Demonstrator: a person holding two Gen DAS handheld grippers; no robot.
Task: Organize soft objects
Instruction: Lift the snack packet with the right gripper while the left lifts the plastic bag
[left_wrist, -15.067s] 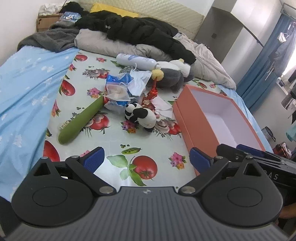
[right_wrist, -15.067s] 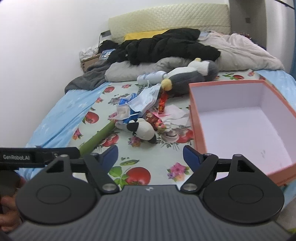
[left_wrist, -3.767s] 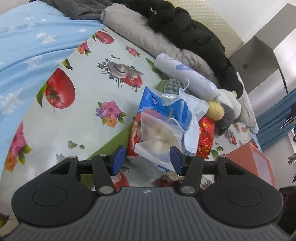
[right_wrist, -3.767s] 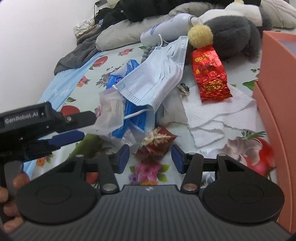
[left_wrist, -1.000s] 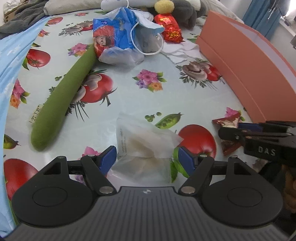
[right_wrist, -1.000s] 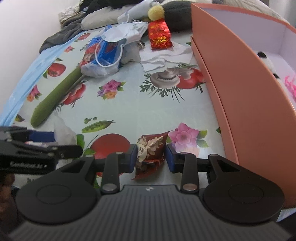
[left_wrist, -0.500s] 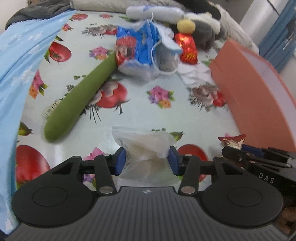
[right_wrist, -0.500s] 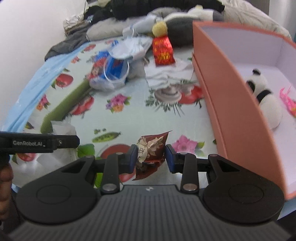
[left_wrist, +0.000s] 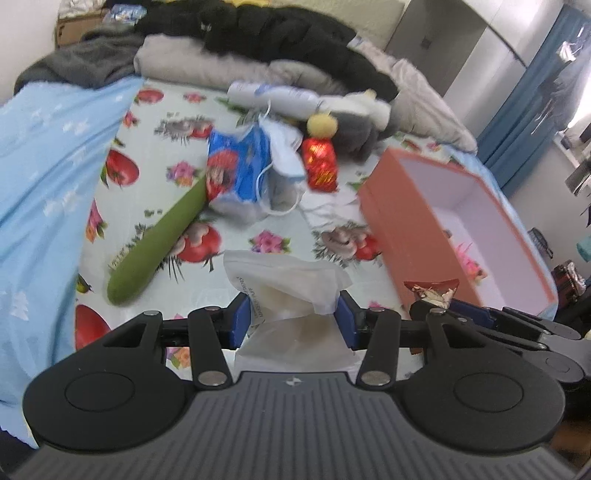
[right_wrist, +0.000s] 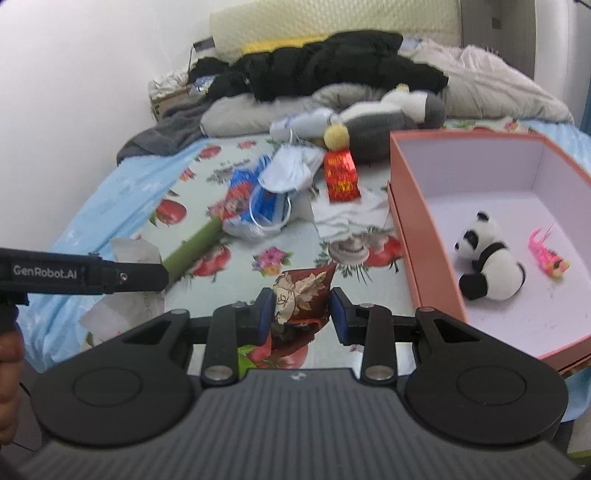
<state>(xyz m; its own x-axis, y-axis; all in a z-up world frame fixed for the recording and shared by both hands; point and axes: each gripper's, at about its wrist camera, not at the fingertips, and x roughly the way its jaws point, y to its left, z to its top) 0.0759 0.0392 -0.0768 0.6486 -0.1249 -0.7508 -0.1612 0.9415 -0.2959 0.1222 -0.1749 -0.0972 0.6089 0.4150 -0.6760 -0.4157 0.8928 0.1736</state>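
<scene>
Left gripper's blue fingers (left_wrist: 242, 320) were pinched part-way closed on a crumpled translucent white plastic pouch (left_wrist: 284, 288), both pads pressed into its sides, pouch carried clear of the bedspread. Left gripper (left_wrist: 291, 320) jaws had just closed down onto it within the last second. Right gripper (right_wrist: 301, 314) was narrower, clamped on a small dark-red foil sachet with a floral print (right_wrist: 301, 291), upper corner sticking up above the pads.

Target looked like the open salmon-pink cardboard box with pale lining (right_wrist: 424, 236), sitting on the tomato-print bedspread (right_wrist: 295, 254). It already held a black-and-white panda plush (right_wrist: 487, 262) and a small pink toy (right_wrist: 548, 258).

Key relation: box lay to the right of both grippers, its long axis running away from the cameras. Right gripper was nearer, just beside the box's near-left wall; left gripper sat further left with the right one between it and the box. Judged: the sachet should go over the wall first, then the pouch, crossing rightward.

Remaining on the spread, well apart from the grippers: long green plush cylinder (left_wrist: 159, 243), blue printed packet (left_wrist: 236, 166) with a white face mask (left_wrist: 284, 151), red foil pack (left_wrist: 319, 166).
</scene>
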